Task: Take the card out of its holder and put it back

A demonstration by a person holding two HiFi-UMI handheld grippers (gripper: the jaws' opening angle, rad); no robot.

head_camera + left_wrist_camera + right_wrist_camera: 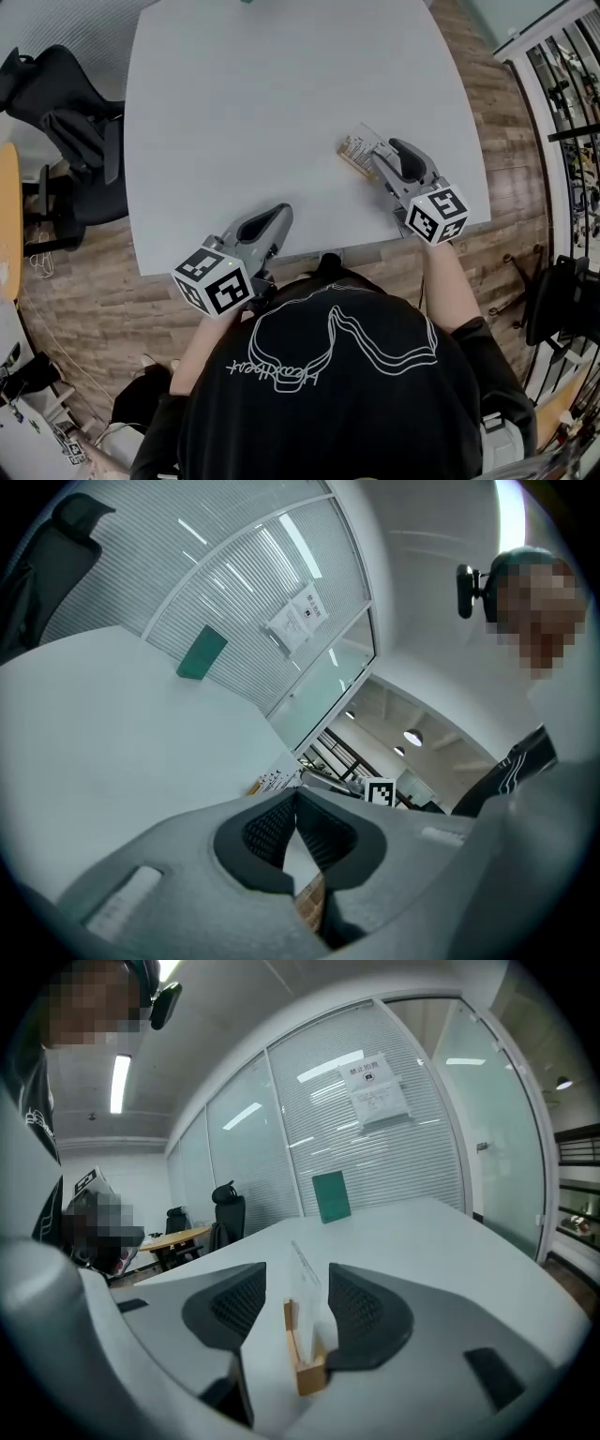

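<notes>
My right claw [294, 1290] stands wide around the clear plastic card [309, 1314], upright in its small wooden holder [311, 1373] on the pale grey tabletop [281, 94]. My left claw [297, 801] has its tips together.

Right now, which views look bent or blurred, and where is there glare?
Head view: the table edges bow outward; light is even, shadows soft. Left gripper view: strong fisheye, dark corners; the left hand-held gripper looks soft. Right gripper view: same fisheye; the ceiling light glares, yet the card in its wooden holder is fairly sharp.
</notes>
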